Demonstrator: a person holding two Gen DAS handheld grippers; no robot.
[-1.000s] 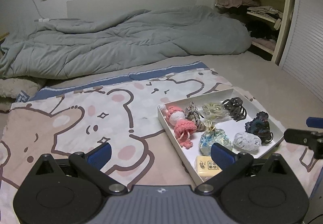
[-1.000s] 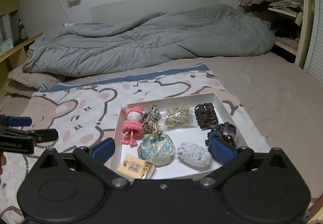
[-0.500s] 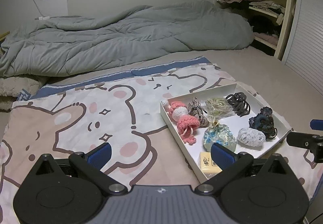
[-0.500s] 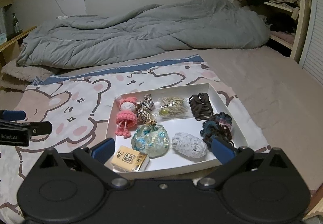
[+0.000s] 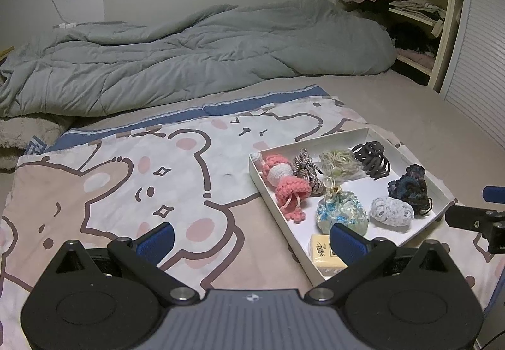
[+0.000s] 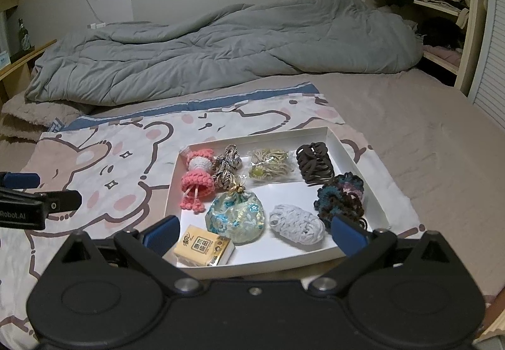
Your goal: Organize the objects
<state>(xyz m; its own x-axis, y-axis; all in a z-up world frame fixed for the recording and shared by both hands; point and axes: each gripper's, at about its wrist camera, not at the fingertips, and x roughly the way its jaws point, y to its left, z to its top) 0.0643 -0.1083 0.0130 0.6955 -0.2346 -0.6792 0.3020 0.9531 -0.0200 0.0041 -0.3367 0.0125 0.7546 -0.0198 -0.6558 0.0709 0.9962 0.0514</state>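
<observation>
So both grippers, left gripper (image 5: 251, 238) and right gripper (image 6: 254, 230), hover spread wide and empty-handed, probably sizing up the shallow white cardboard tray (image 6: 353, 157) of trinkets.

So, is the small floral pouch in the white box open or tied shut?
Tied shut: the floral pouch has its neck gathered under a gold cord, inside the white box.

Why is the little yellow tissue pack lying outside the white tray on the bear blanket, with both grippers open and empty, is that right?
Not quite. The yellow tissue pack lies inside the white tray, in its near left corner beside the floral pouch, as the right wrist view shows. The rest holds: the tray sits on the bear blanket, and the left gripper and right gripper are open and empty.
</observation>
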